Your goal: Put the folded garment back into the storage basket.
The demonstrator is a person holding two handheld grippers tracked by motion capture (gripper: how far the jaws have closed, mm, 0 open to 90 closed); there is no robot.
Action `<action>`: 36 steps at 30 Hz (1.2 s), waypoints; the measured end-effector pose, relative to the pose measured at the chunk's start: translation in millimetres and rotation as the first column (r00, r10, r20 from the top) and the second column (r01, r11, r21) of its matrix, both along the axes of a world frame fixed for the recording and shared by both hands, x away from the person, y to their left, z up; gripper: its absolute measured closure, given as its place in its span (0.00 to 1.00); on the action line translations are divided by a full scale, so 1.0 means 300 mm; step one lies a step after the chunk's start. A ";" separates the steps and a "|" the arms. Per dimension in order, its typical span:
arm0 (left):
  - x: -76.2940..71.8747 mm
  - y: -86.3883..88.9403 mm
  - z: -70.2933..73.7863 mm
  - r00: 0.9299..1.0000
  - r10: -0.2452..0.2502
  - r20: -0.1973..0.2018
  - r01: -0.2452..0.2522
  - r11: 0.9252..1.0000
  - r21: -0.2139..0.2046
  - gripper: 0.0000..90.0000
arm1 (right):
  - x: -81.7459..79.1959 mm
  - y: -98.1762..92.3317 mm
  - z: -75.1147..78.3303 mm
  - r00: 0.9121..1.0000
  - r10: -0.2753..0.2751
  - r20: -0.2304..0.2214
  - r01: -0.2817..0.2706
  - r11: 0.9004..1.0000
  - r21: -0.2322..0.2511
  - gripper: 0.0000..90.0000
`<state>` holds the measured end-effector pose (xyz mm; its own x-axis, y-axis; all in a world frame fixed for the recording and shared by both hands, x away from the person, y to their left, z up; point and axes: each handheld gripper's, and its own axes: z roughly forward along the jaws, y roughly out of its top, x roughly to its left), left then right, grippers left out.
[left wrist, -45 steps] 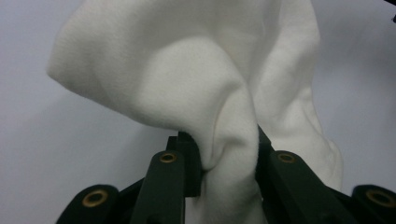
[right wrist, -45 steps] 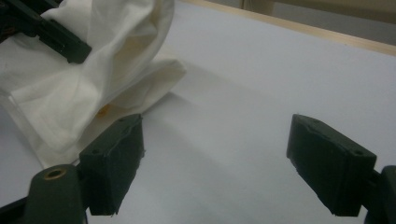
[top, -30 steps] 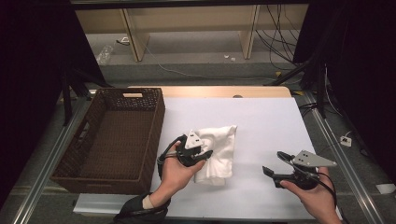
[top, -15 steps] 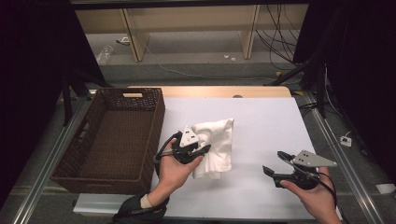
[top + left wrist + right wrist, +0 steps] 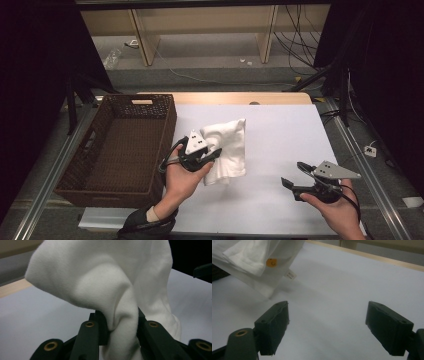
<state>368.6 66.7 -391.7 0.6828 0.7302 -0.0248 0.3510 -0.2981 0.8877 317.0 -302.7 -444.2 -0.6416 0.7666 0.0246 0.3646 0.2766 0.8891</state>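
Cloth (image 5: 227,150) now nearer basket (image 5: 120,145)

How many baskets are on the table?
1. The brown wicker basket sits on the table's left side, beside the white cloth that the left gripper pinches.

Your left tool (image 5: 122,327) has its two black jaws pinched on a thick fold of the white cloth (image 5: 105,277). The cloth billows up above them and hangs over the pale counter (image 5: 37,315) behind.
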 end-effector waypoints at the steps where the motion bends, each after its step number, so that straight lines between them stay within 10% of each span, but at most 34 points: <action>1: 0.001 0.003 0.003 1.000 0.001 0.004 -0.001 1.000 0.000 0.83 | -0.001 -0.001 0.001 1.000 -0.002 -0.004 0.002 1.000 -0.006 0.22; 36: 0.014 0.087 0.065 0.996 0.078 0.037 -0.076 0.996 -0.043 0.82 | 0.000 0.002 -0.004 1.000 -0.002 -0.009 0.002 1.000 -0.002 0.22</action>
<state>372.9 92.9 -372.1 0.6255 0.7796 -0.0310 0.3371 -0.2342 0.9119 317.1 -302.1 -445.3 -0.6402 0.7677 0.0287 0.3726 0.2776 0.8855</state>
